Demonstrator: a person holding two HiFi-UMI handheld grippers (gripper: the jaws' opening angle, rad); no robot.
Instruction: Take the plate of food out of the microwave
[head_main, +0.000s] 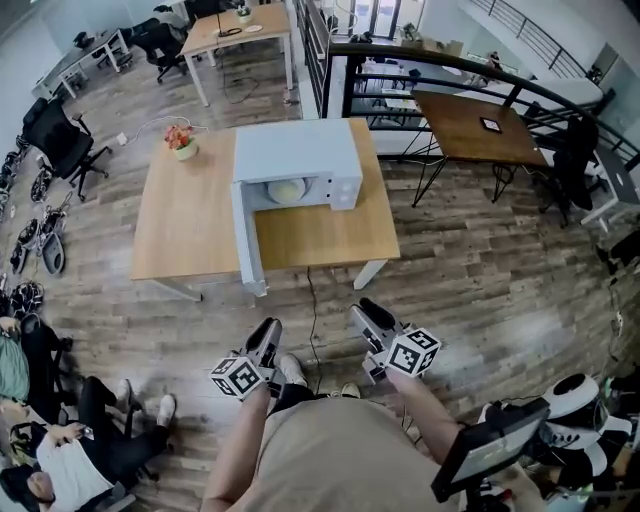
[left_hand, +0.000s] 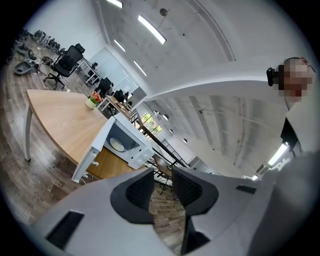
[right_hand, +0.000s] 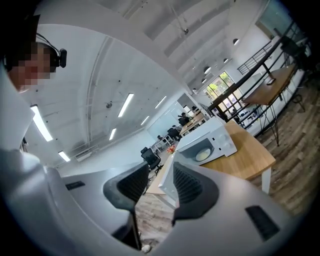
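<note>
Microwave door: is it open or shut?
Open: the door stands swung out from the microwave, and the plate of food shows inside.

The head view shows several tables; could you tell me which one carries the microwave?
The light wooden table nearest the person: it bears the white microwave and a flower pot. The darker table at right and the far table do not.

- The microwave (head_main: 300, 150) is finished in white; a pale cream plate (head_main: 286, 190) is seen inside.
- The table (head_main: 190, 220) is coloured light wood.
- Red-orange flowers (head_main: 179, 135) are seen at upper left.
- The floor (head_main: 480, 260) is patterned in grey-brown planks.
- Black-and-white square markers are borne by the left gripper (head_main: 268, 328) and the right gripper (head_main: 362, 312).
</note>
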